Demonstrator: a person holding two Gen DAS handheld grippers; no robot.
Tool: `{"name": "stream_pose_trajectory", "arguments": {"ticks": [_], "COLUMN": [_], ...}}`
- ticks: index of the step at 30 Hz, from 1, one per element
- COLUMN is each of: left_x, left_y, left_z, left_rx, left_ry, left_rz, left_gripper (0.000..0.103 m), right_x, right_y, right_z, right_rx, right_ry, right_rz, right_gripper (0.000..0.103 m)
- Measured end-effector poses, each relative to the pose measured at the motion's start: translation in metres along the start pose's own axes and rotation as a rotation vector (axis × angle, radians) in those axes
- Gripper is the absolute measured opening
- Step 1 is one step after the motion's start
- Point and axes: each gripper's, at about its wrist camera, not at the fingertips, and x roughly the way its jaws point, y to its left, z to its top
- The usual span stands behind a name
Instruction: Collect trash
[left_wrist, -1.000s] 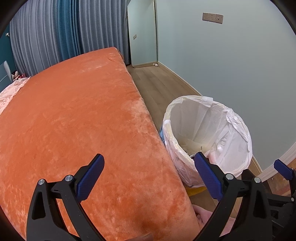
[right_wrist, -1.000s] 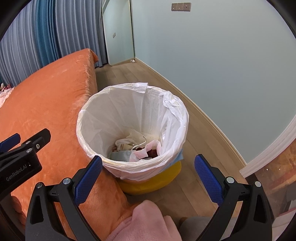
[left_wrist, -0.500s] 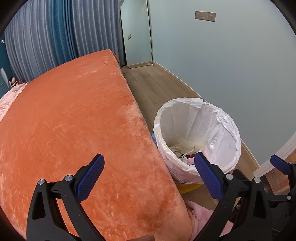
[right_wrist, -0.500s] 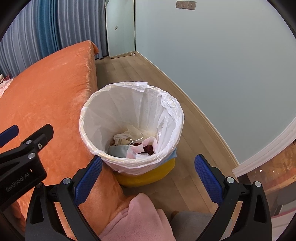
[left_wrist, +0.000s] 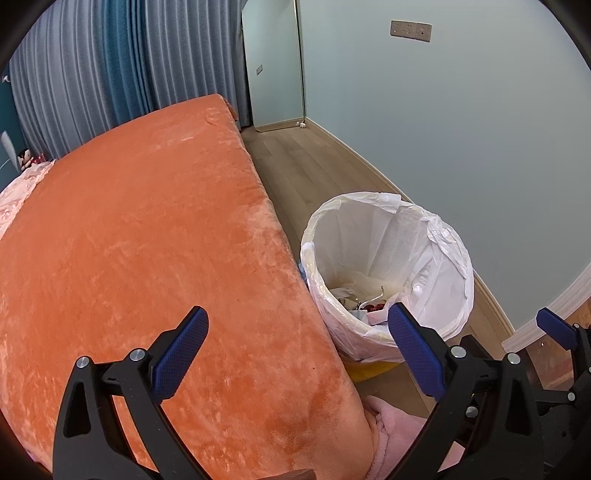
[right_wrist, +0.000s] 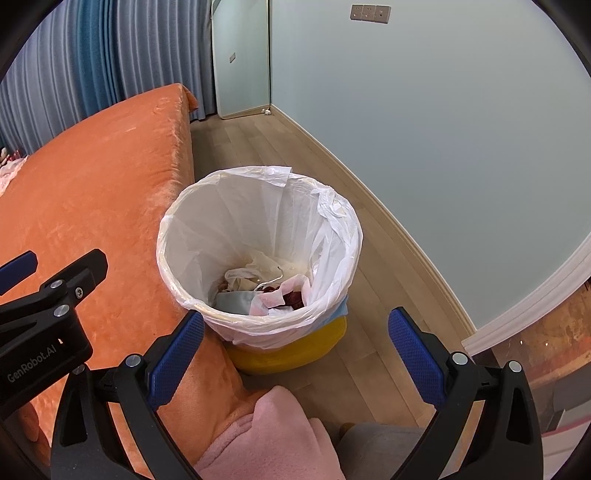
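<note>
A yellow bin lined with a white bag (right_wrist: 334, 221) (left_wrist: 443, 258) stands on the floor against the bed's side. Crumpled tissues and wrappers (right_wrist: 266, 290) (left_wrist: 364, 301) lie at its bottom. My right gripper (right_wrist: 295, 354) hangs open over the bin's near side, nothing between its blue pads. My left gripper (left_wrist: 299, 354) is open too, above the bed's near corner, left of the bin. The left gripper also shows at the left edge of the right wrist view as a black body (right_wrist: 44, 317).
An orange plush bed cover (left_wrist: 140, 240) fills the left. Wood floor (right_wrist: 258, 147) runs between bed and pale blue wall (right_wrist: 443, 129). A pink sleeve (right_wrist: 269, 439) and grey clothing of the person sit below. Blue curtains (left_wrist: 110, 74) and a mirror (left_wrist: 273, 62) stand at the back.
Both grippers have drawn back and up from the bin, which now looks smaller and farther. Both stay open and empty.
</note>
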Motion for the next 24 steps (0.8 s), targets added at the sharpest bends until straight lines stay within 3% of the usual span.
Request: {"name": "stream_pose_trajectory", "arguments": {"ticks": [24], "left_x": [-0.008], "left_y": [-0.002], "left_z": [0.002], "left_rx": [-0.009], "left_ry": [-0.010], "left_rz": [0.020], "left_gripper": [0.093], "right_x": [-0.011], "right_y": [0.001], "right_z": [0.007], "right_rx": [-0.015], "right_ry": [-0.038], "right_rz": [0.009], "right_gripper": [0.096]}}
